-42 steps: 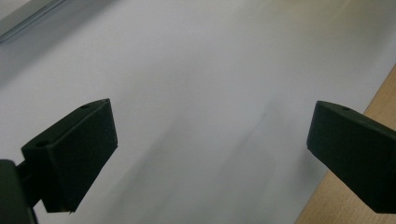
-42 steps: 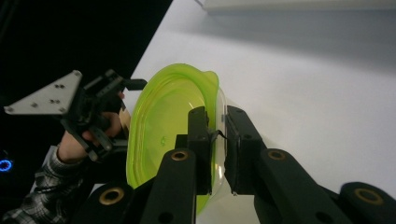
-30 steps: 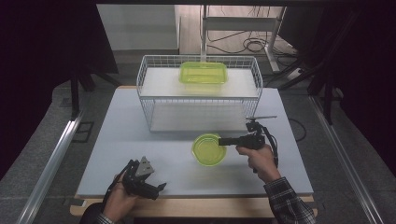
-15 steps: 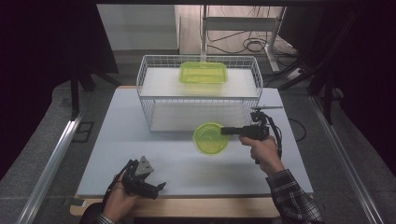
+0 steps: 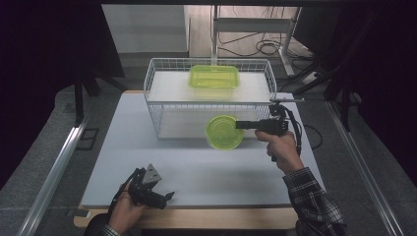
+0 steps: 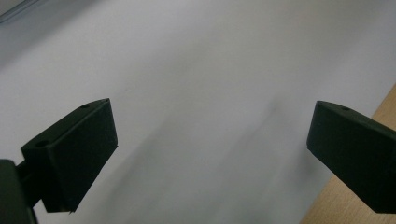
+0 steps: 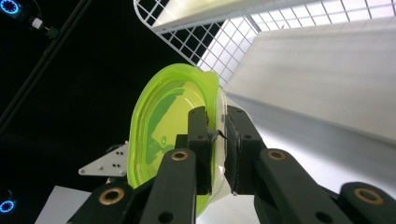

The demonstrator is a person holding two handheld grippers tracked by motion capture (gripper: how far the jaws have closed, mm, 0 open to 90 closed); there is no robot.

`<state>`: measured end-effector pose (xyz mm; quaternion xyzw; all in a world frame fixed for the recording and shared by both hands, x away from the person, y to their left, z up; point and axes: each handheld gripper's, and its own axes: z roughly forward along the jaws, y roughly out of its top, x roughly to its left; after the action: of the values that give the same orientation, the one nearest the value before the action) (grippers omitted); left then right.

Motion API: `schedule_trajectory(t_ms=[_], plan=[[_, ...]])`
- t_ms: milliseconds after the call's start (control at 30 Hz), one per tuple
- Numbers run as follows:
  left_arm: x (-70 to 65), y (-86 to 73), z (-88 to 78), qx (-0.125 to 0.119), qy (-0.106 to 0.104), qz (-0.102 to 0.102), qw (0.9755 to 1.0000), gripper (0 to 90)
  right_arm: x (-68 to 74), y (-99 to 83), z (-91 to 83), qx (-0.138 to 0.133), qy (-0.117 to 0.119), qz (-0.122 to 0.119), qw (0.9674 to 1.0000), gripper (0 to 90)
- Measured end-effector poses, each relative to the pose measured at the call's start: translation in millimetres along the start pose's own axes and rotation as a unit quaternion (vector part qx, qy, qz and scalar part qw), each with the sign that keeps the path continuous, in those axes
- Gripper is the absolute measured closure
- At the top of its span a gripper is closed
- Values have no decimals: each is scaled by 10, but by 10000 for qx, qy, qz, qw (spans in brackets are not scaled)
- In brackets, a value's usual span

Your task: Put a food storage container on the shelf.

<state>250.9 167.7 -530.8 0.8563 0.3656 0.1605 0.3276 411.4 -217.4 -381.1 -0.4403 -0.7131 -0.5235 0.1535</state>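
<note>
Right gripper clamped tight on rim of round see-through green plastic bowl, held up off white table, just in front of white wire basket. Left gripper down near table's front edge, jaws wide apart, nothing between.

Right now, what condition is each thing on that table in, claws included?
Round green container: lidded, held off the table by its rim, in front of the basket.
Right claw: shut on the round green container's rim.
Left claw: open, holding nothing, low over the table's near edge.
Rectangular green container: lid on, resting flat on the basket's upper shelf.
Wire basket: upright on the table.
</note>
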Motion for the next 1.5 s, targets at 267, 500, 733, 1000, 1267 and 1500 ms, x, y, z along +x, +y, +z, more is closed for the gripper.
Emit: schedule_trajectory(t_ms=[267, 500, 733, 1000, 1267, 1500], plan=[[0, 1, 3, 13, 2, 9, 10000, 16, 87, 150, -37, -117, -2, 6, 9999, 810], [4, 0, 5, 13, -4, -12, 10000, 16, 169, 298, -75, -250, 29, -9, 9997, 810], [4, 1, 7, 12, -1, -17, 10000, 16, 247, 461, -100, -411, 72, 1, 9991, 811], [6, 2, 4, 14, -11, -20, 10000, 16, 372, 669, -99, -611, 61, -54, 9981, 810], [6, 2, 2, 22, -23, -25, 10000, 17, 471, 900, -87, -856, -83, -136, 9962, 811], [10, 1, -2, -8, -21, -55, 10000, 17, 506, 1046, -72, -1022, -219, -93, 9945, 811]])
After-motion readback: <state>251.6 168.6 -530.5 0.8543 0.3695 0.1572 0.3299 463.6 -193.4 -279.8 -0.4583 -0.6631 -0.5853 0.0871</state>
